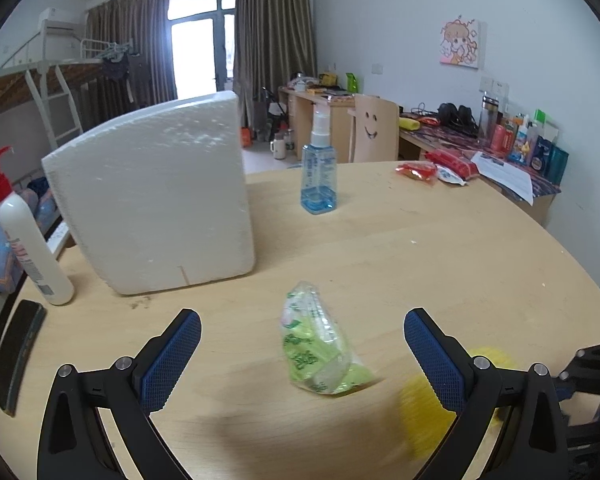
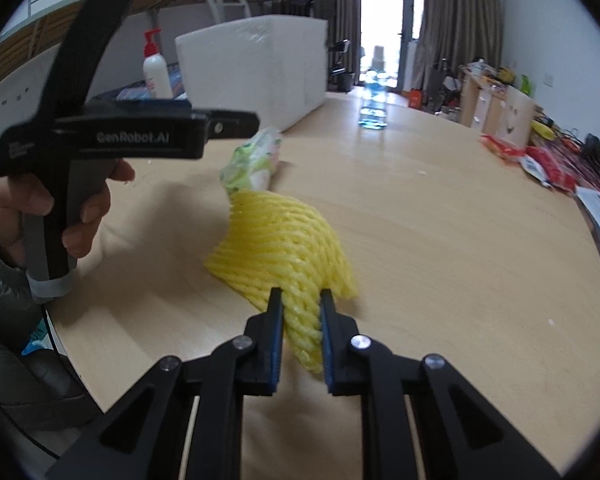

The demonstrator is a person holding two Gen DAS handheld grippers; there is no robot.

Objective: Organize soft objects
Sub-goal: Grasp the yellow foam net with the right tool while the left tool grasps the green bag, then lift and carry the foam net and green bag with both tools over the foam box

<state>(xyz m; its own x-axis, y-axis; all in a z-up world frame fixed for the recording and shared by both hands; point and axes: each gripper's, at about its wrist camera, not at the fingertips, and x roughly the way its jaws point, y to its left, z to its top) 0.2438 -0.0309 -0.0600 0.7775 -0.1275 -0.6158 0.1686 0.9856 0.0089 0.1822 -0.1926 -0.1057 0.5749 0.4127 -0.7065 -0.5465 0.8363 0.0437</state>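
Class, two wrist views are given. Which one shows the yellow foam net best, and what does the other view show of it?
The right wrist view: the yellow foam net is sharp and nearly whole there, pinched at its near end by the right gripper. The left wrist view shows only a blurred yellow patch, partly hidden behind a finger of the open left gripper.

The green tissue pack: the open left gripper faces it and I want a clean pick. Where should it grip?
Grip the green tissue pack across its narrow middle, coming down from the near side with the left gripper. It lies lengthwise between the open pads, its crinkly ends looking less firm.
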